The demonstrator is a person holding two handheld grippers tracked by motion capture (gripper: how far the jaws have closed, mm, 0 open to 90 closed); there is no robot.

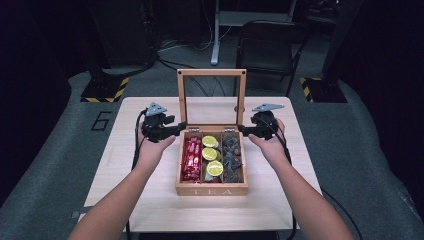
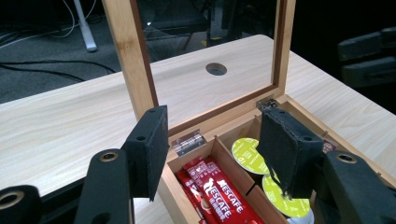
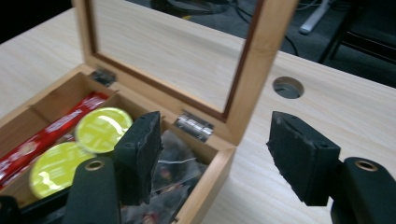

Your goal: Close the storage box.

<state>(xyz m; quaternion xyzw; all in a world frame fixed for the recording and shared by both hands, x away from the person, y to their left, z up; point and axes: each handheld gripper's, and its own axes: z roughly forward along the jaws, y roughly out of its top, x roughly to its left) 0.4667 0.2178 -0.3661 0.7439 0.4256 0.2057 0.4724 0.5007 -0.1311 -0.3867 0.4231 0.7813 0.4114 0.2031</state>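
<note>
Jaws on both grippers stand parted with nothing pressed between the pads: the left gripper (image 2: 212, 154) brackets the near-left rear corner of the wooden tea box (image 1: 211, 189), one pad beside the left post of the upright lid (image 1: 211, 74) and the other over the compartments, while the right gripper (image 3: 219, 161) straddles the opposite rear corner, its pads clear of the lid's right post. The box sits at the middle of the table (image 1: 125, 165), its glass-paned lid standing straight up on two hinges (image 2: 189, 141), and inside lie red coffee sticks (image 1: 192, 159) on the left, green-topped capsules (image 1: 212, 155) in the centre and dark wrapped tea bags (image 1: 232, 157) on the right. The work in hand looks like the lid itself, just released or about to be taken, so doing it well means keeping both hands level with each other, meeting the two side posts at the same height, and swinging the frame evenly about the hinges so it neither twists nor drags the box across the tabletop. Pads should stay off the glass pane and clear of the box's contents. Room is generous: bare tabletop lies to either side of the box and behind the lid, with a round cable hole (image 2: 216, 69) well back; the near table edge is by the person's forearms.
</note>
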